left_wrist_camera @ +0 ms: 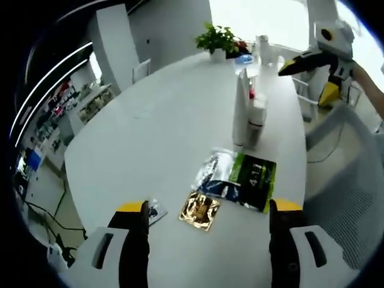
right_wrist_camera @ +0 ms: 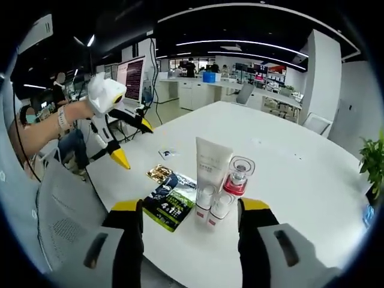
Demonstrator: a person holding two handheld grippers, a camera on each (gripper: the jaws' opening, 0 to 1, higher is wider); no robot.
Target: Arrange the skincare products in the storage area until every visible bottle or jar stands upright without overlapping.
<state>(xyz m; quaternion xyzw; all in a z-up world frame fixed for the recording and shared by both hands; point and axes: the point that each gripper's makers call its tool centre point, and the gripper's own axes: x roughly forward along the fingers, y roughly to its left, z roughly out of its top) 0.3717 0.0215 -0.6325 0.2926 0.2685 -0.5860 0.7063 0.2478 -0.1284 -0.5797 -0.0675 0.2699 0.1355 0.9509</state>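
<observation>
Both grippers, the left [left_wrist_camera: 207, 219] and the right [right_wrist_camera: 191, 216], are hovering with jaws wide apart, gripping nothing. Sachets [right_wrist_camera: 171, 201] are lying at the desk [right_wrist_camera: 288, 174] edge, touching and partly overlapping. Just beyond them, a tube [right_wrist_camera: 212, 159] and bottles [right_wrist_camera: 237, 177] are standing upright, bunched together.

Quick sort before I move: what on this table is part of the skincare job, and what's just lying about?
Job items: white tube; bottle with clear cap; two small white bottles, all upright, clustered together.

Lying about: green packet; silver pouch; gold sachet; small sachet; potted plant.
</observation>
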